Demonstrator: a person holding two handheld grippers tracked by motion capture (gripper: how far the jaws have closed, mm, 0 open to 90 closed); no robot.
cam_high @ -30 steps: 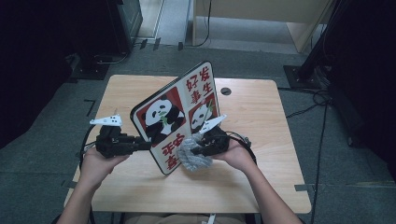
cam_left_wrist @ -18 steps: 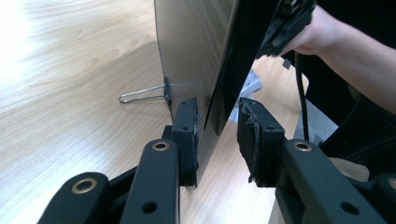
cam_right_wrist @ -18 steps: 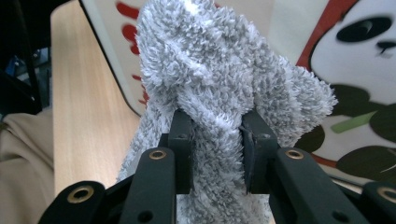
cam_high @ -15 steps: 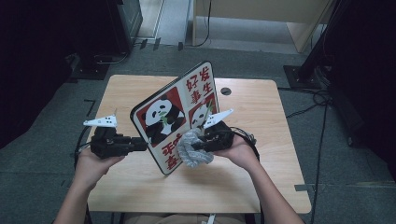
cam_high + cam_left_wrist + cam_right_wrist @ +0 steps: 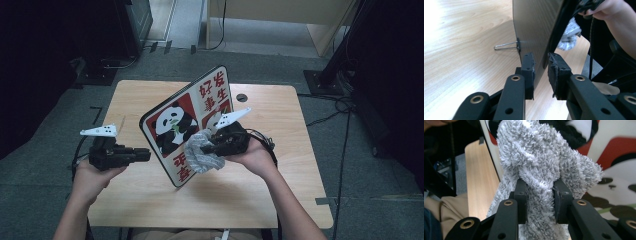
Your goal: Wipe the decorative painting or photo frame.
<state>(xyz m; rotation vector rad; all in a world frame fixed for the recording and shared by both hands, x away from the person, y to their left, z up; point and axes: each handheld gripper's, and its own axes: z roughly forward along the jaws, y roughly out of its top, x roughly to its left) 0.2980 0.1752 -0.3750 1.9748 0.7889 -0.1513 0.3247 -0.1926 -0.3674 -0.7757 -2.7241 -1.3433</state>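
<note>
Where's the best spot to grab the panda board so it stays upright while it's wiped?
Probably the board's thin side edge, from the left, where the left gripper has just been closing on it. The board stands tilted on its wire stand, and the cloth in the right gripper works the printed face.

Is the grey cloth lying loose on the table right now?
No, the grey cloth is clamped between the jaws of the right gripper and held up against the panda board.
</note>
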